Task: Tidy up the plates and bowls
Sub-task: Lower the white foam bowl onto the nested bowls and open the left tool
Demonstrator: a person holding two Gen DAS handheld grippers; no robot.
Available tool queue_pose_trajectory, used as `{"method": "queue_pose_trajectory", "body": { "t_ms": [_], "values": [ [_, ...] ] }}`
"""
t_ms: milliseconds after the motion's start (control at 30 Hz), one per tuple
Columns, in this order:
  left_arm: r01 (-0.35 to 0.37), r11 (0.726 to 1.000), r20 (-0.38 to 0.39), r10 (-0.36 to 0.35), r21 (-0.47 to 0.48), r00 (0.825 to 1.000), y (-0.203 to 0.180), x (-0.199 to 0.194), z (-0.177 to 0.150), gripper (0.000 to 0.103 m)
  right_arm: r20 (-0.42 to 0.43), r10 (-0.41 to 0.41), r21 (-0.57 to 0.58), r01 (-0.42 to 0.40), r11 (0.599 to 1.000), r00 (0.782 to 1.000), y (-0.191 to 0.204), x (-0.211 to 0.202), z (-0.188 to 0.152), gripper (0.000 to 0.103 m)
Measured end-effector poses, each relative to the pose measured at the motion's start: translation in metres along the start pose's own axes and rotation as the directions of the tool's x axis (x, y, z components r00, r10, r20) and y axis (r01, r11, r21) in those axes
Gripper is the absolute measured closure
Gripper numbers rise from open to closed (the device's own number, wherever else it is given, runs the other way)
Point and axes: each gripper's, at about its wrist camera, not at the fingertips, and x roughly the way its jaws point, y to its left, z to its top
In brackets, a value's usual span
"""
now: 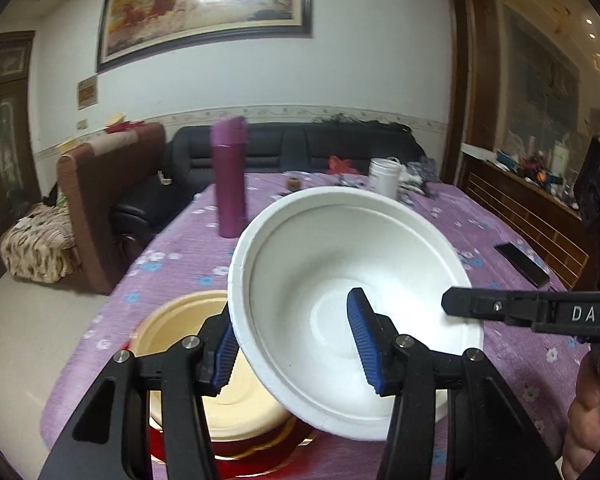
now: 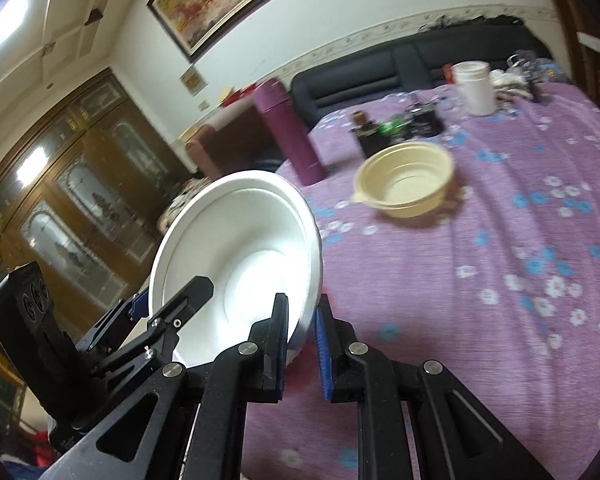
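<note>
The white bowl [image 1: 356, 308] was off the table, tilted, and sat between both tools. The left gripper [image 1: 300, 354] had its jaws spread across the bowl's near wall, one blue pad outside the rim and one inside, with a gap showing, so it looked loose rather than clamped. The right gripper [image 2: 302, 342] had its jaws nearly together on the opposite rim, pinching the thin edge; by my reading it carried the bowl alone.

Just under the bowl, in the left view, a cream bowl [image 1: 188, 320] rested on a red plate [image 1: 260, 448] at the table's near edge. That looked like the start of a stack, and the white bowl likely belonged on it.

Farther out on the purple cloth [image 2: 500, 240], a second cream bowl [image 2: 406, 178] sat alone, not yet gathered. Beyond it stood a purple flask [image 2: 290, 132] and a white jar [image 2: 474, 86], no part of the job.

So the sorting seemed about midway: one stack begun, one bowl in the air, one waiting.
</note>
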Motion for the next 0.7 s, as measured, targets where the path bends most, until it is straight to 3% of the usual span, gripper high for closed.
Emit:
{"method": "queue_pose_trajectory", "body": {
  "t_ms": [267, 700],
  "values": [
    [-0.095, 0.994, 0.005, 0.095, -0.049, 0.995, 0.045, -0.017, 0.002, 0.054, -0.066, 0.084, -0.026, -0.086, 0.996, 0.994, 0.04, 0.035, 0.01, 0.087],
    [-0.12, 0.986, -0.086, 0.11, -0.116, 0.99, 0.085, -0.001, -0.014, 0.054, -0.186, 0.081, -0.003, -0.083, 0.997, 0.979, 0.051, 0.084, 0.003, 0.087]
  ]
}}
